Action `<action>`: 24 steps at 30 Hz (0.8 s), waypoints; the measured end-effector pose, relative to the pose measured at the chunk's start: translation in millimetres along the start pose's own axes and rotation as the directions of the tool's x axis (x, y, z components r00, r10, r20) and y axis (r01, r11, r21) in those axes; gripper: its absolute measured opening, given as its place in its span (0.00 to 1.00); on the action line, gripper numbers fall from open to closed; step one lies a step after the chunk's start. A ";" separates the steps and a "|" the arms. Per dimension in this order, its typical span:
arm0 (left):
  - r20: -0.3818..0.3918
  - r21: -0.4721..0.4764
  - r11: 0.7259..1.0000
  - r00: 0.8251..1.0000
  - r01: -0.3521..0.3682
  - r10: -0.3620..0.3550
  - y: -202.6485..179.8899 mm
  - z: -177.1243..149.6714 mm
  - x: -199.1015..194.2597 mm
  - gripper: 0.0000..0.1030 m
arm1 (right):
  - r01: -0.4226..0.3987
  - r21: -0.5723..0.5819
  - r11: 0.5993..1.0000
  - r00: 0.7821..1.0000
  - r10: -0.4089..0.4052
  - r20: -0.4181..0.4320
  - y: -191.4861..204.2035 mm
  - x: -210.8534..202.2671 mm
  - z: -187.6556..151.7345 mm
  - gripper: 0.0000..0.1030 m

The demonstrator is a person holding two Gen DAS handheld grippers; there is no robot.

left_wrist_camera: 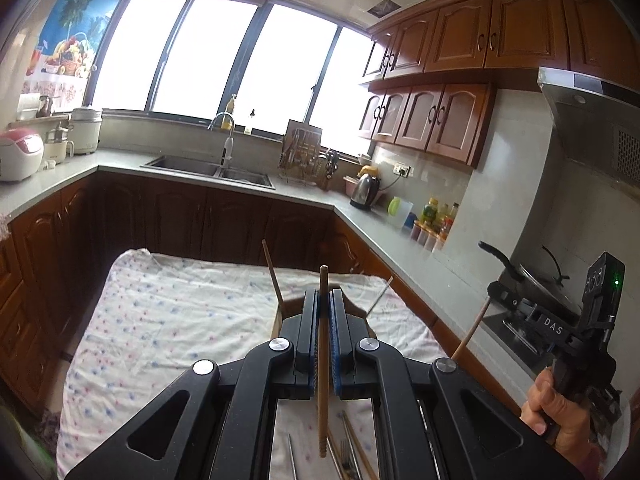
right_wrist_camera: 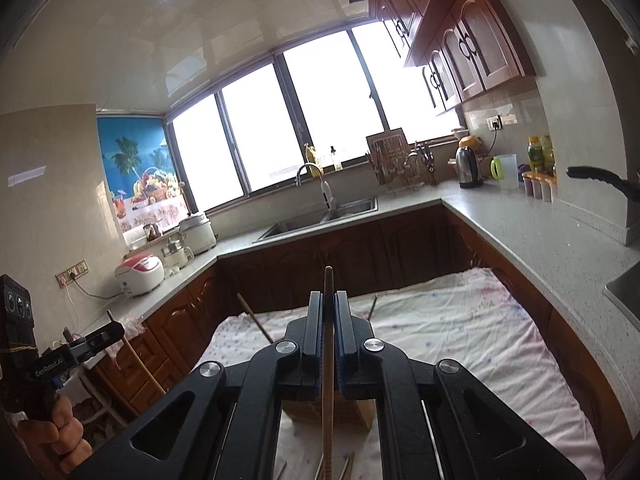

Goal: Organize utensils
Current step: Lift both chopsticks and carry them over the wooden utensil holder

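My left gripper [left_wrist_camera: 323,300] is shut on a wooden chopstick [left_wrist_camera: 322,360] that stands upright between its pads. My right gripper [right_wrist_camera: 329,304] is shut on another wooden chopstick [right_wrist_camera: 328,376], also upright. Both hover above a wooden utensil holder [right_wrist_camera: 352,410] on the cloth-covered table [left_wrist_camera: 168,320]; two sticks [left_wrist_camera: 272,272] lean out of it. Several loose chopsticks and metal utensils [left_wrist_camera: 348,456] lie on the cloth below the left gripper. The right gripper also shows at the right of the left wrist view [left_wrist_camera: 496,296], with its chopstick [left_wrist_camera: 470,332].
A grey L-shaped counter [left_wrist_camera: 360,220] surrounds the table, with a sink [left_wrist_camera: 212,168], kettle [left_wrist_camera: 366,190], dish rack [left_wrist_camera: 304,156], bottles [left_wrist_camera: 434,220] and rice cookers [left_wrist_camera: 16,152]. A stove with a pan [left_wrist_camera: 536,280] is at the right.
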State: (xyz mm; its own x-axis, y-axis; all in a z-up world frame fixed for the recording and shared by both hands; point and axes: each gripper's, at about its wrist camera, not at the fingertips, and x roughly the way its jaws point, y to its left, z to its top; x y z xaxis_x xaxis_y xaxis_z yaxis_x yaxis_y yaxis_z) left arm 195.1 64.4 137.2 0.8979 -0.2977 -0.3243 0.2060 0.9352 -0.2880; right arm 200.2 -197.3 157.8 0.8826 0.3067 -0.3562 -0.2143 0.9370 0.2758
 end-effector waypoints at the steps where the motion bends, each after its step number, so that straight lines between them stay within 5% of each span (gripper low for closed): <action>1: 0.007 0.003 1.000 1.000 -0.001 0.001 0.4 3.2 3.9 0.03 | 0.000 0.002 1.000 1.000 0.000 0.010 1.1 4.5 4.7 0.05; 12: 0.088 0.006 1.000 0.996 -0.020 0.019 16.1 43.6 62.6 0.03 | 0.016 0.022 1.000 0.996 -0.018 0.091 -1.7 61.2 43.9 0.05; 24: 0.087 -0.045 0.996 0.993 -0.072 0.076 34.1 21.3 150.8 0.03 | 0.032 0.079 0.996 0.997 -0.037 0.061 -29.7 113.7 1.2 0.05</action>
State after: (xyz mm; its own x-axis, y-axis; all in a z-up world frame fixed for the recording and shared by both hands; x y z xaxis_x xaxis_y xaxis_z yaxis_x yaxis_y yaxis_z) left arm 345.8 55.5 97.6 0.9412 -0.2082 -0.2660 0.1231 0.9448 -0.3037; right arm 307.4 -190.5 110.2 0.9139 0.2614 -0.3107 -0.1524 0.9301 0.3343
